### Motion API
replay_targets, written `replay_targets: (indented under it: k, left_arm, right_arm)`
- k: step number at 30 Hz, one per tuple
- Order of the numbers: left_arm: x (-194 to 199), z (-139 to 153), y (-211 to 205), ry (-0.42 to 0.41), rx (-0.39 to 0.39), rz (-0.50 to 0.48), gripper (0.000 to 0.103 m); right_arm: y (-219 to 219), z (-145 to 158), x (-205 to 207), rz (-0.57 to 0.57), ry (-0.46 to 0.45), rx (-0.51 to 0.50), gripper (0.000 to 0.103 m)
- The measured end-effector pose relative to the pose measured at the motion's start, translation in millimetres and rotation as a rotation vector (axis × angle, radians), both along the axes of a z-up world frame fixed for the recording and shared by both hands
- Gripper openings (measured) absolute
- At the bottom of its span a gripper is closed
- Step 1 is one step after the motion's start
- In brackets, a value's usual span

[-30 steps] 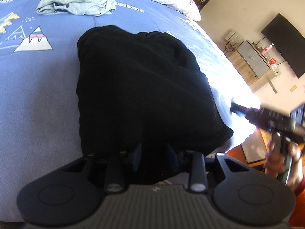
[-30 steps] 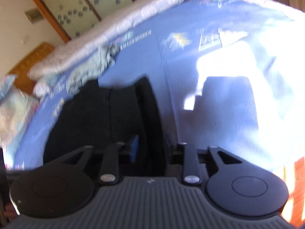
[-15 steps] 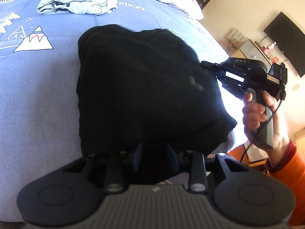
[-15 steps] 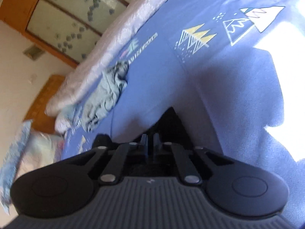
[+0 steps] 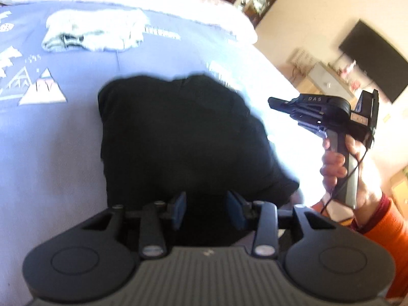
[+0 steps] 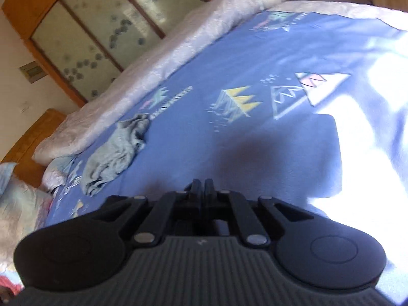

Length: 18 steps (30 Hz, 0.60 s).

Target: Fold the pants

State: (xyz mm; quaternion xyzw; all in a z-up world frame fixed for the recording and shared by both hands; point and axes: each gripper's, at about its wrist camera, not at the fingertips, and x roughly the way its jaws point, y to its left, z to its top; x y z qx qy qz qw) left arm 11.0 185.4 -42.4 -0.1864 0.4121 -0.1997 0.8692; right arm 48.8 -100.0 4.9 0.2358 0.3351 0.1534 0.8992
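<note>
Two grippers were in play above a bed covered by a blue bedspread (image 5: 51,153) printed with mountain shapes. The black pants (image 5: 183,132) lay folded into a compact bundle on that bedspread, directly ahead of the left gripper (image 5: 207,210). Its jaws had just been opening and stood apart, with the near edge of the pants showing in the gap between the blue pads (image 5: 179,209); the pads did not appear to press on the cloth. To the right of the bundle, the person's right hand (image 5: 341,168), in an orange sleeve (image 5: 382,229), held the right gripper (image 5: 274,101) in the air just beside the pants, pointing across toward them. In its own wrist view the right gripper (image 6: 203,187) had its fingers drawn together with nothing between them, over bare bedspread. A crumpled grey garment (image 5: 94,35) lay farther up the bed, well apart from the pants, near a pale quilt (image 6: 158,66) along the far edge.
</note>
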Motion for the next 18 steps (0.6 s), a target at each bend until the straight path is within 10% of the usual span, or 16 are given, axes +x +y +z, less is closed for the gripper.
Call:
replay_targets:
  k: [7, 10, 18]
  left_arm:
    - [15.8, -16.5, -2.1, 0.053, -0.010, 0.032, 0.038]
    - [14.3, -20.7, -1.6, 0.043, 0.004, 0.028, 0.037]
    - [10.5, -16.5, -4.5, 0.048, 0.017, 0.040, 0.038]
  right_arm:
    - [82.5, -7.4, 38.8, 0.234, 0.043, -0.009, 0.009]
    - [98.3, -57.5, 53.6, 0.194, 0.145, -0.215, 0.000]
    - [73.8, -48.1, 41.7, 0.134, 0.117, -0.145, 0.002]
